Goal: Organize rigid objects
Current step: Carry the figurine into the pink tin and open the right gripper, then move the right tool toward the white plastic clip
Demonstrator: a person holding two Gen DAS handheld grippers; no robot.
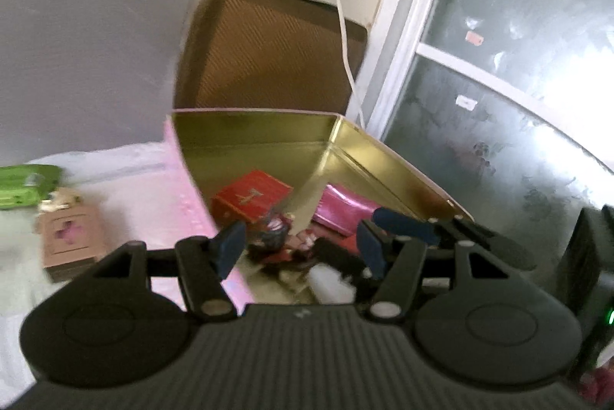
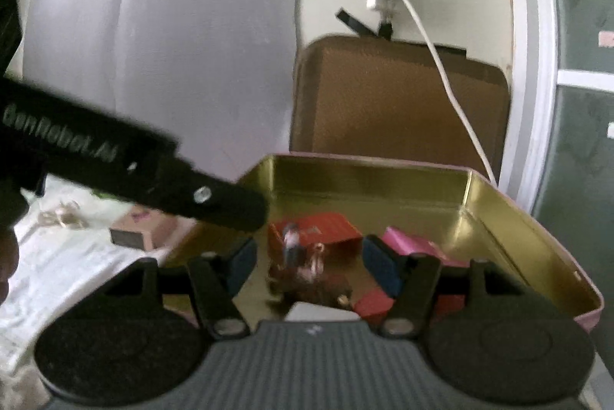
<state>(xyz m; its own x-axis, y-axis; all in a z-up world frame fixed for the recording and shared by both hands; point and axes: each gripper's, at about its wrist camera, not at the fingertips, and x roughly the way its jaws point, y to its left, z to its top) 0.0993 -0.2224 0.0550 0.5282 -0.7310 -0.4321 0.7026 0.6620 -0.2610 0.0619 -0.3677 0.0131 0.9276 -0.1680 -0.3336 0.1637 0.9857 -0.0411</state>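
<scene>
Daylight enters through the frosted glass window (image 1: 518, 72) at the right; its pane burns out to white glare in the left wrist view. The gold-lined rectangular metal tin (image 2: 499, 214) reflects this light along its right inner wall, while its far wall stays dim. Both views are soft with motion blur, strongest on the small items inside the tin. Fisheye distortion bends the white window frame (image 1: 406, 38), and the corners fall to black.

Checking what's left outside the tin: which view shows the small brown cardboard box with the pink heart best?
The left wrist view: the small brown cardboard box shows its heart face. The right wrist view shows only an edge, partly behind the other tongs' black arm.
</scene>
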